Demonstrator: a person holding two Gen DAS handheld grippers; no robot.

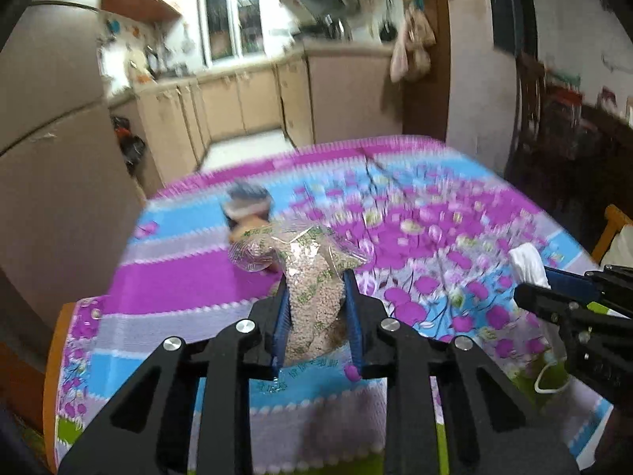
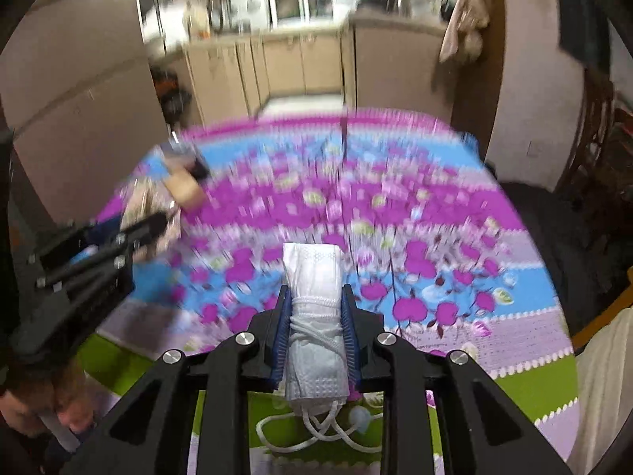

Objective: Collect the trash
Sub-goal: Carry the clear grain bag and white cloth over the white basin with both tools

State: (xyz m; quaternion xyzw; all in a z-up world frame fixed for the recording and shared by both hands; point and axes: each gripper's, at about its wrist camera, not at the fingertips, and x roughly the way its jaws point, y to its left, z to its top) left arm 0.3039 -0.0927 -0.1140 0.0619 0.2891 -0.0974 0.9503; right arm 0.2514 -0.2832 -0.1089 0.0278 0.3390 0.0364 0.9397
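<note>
Above the bench (image 1: 166,289) in its flowered cloth, two pieces of trash are in hand: the left gripper's (image 1: 316,308) fingers pinch a clear pellet bag (image 1: 314,281), the right gripper's (image 2: 316,328) a folded white mask (image 2: 314,297), while blurred items (image 1: 247,209) remain at eleven o'clock.

Your left wrist view smears the far side of the flowered tablecloth (image 1: 415,213), and the small object (image 1: 247,208) behind the clear bag (image 1: 312,277) is too blurred to name. The bag's green print can't be read. In your right wrist view the folded mask (image 2: 314,316) hides its lower end behind the gripper body, your hand (image 2: 59,411) is cut by the frame's edge, and the kitchen cabinets (image 2: 277,67) are streaked
</note>
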